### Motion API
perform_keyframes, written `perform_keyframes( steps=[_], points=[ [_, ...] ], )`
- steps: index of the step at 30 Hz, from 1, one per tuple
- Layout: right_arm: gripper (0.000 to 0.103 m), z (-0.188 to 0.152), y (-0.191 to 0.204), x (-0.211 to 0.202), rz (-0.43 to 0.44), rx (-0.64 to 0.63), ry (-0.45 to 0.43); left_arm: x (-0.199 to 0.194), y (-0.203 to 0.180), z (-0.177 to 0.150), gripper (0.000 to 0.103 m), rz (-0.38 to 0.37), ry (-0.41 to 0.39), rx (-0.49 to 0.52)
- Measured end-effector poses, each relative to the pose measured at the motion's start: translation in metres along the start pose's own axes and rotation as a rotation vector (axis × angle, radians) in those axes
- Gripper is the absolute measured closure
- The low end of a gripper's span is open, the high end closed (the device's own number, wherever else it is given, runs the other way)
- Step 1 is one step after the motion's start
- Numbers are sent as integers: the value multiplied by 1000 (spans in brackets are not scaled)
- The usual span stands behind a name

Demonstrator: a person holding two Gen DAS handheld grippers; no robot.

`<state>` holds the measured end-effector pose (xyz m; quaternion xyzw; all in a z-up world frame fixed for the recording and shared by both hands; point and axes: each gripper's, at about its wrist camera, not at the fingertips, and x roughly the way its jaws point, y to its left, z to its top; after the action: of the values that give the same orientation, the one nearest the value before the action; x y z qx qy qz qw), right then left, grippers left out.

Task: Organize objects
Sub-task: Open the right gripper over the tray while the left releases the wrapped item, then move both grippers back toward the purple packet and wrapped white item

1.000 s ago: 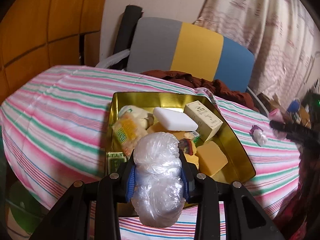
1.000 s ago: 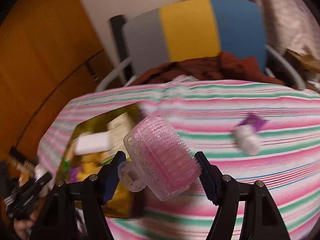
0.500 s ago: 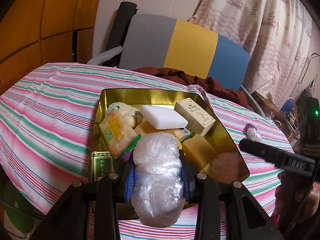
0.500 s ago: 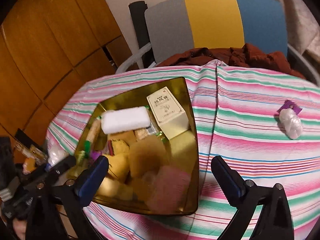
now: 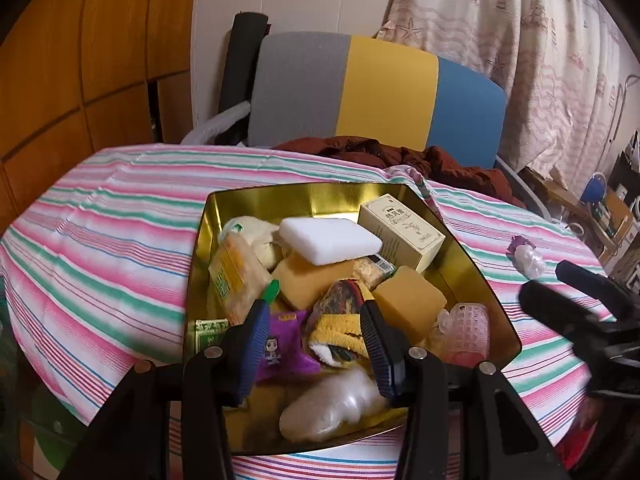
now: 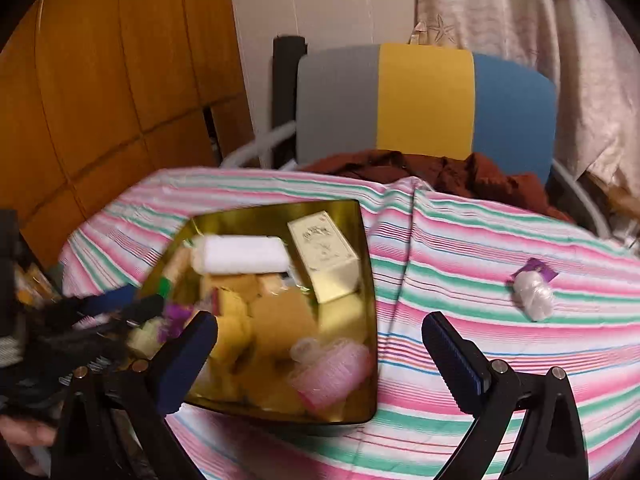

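- Currently both grippers are spread wide with nothing between the fingers: left gripper [image 5: 316,344] hangs over the near end of the gold tin [image 5: 476,276], right gripper [image 6: 320,360] over its near-right corner.
- Plastic bag bundle [image 5: 336,408] lies in the tin's near end, pink hair roller [image 5: 468,332] in the near-right corner; both look dropped in for collecting.
- Small wrapped bundle with purple tag [image 6: 532,288] sits alone on the striped tablecloth [image 6: 480,240], well right of the tin; likely next pick for the right side.

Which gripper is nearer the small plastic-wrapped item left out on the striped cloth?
Right. The right gripper hangs open beside the wrapped item; the left gripper is open over the gold tray.
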<state>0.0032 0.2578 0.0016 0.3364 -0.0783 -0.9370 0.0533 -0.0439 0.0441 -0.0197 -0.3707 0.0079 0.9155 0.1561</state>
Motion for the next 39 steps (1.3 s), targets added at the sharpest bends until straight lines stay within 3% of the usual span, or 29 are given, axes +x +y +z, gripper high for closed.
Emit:
perform_keyframes(
  steps=[3, 6, 10, 21, 26, 34, 39],
  points=[
    [0, -2, -10, 2, 107, 86, 44, -1, -3, 1, 49, 16, -7, 15],
    [0, -6, -11, 4, 130, 103, 79, -3, -6, 1, 34, 22, -16, 27],
    [0, -14, -4, 11, 30, 37, 114, -9, -11, 1, 32, 35, -36, 49],
    [0, -30, -16, 21, -22, 53, 194, -22, -23, -1, 29, 22, -64, 86],
    [0, -30, -25, 18, -8, 85, 169, -24, -28, -2, 29, 15, -63, 104],
    [0, -24, -54, 1, -146, 141, 82, -25, -33, -3, 29, 8, -58, 117],
    [0, -20, -73, -8, -153, 205, 50, -25, -37, -5, 29, 5, -52, 129]
  ],
)
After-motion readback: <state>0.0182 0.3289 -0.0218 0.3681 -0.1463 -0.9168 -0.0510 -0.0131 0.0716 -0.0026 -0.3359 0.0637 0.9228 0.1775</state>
